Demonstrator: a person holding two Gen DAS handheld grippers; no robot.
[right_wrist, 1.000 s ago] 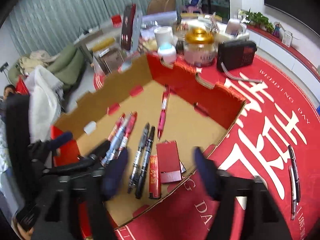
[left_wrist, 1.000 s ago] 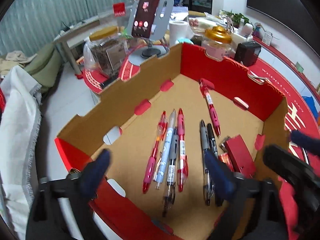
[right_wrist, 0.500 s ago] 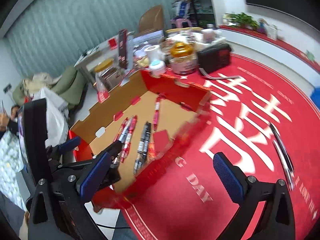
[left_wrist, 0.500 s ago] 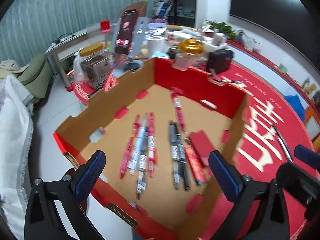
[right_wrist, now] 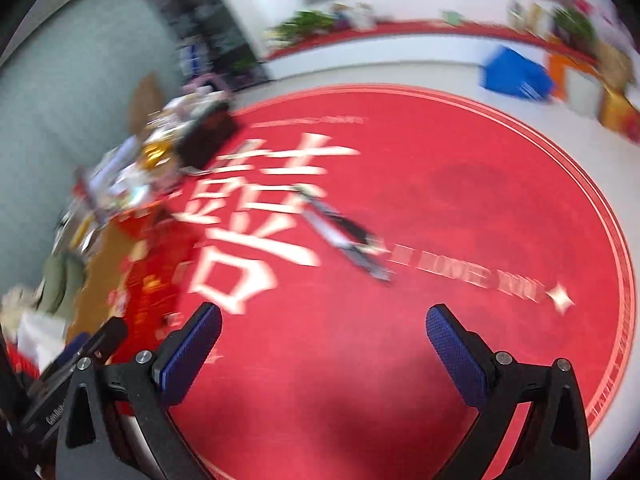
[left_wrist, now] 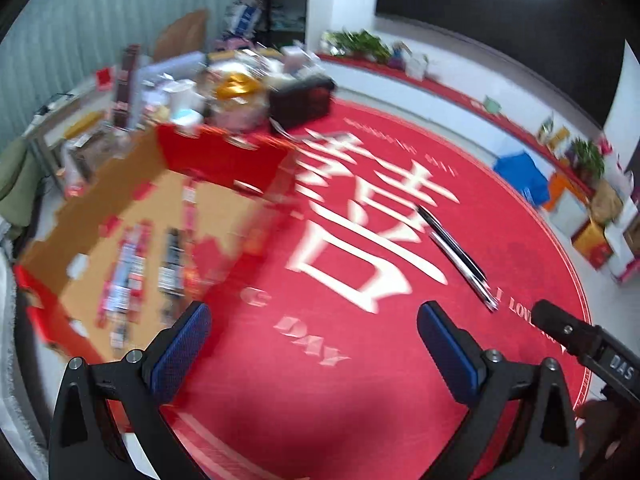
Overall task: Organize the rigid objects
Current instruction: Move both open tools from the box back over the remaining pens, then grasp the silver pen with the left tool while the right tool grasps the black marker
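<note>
Two dark pens lie side by side on the round red mat, ahead and to the right of my left gripper, which is open and holds nothing. In the right wrist view the same pens lie blurred ahead of my right gripper, also open with nothing between its pads. The red-edged cardboard box with several pens inside sits at the left of the left wrist view, blurred. Part of the box shows at the left of the right wrist view.
A black radio-like box, a gold-lidded jar and other clutter stand behind the cardboard box. The right gripper's black body shows at the lower right. Blue and orange boxes sit along the far wall.
Both grippers have swung right, away from the cardboard box and out over the red mat; the two loose pens now lie ahead of them. Both stay open.
</note>
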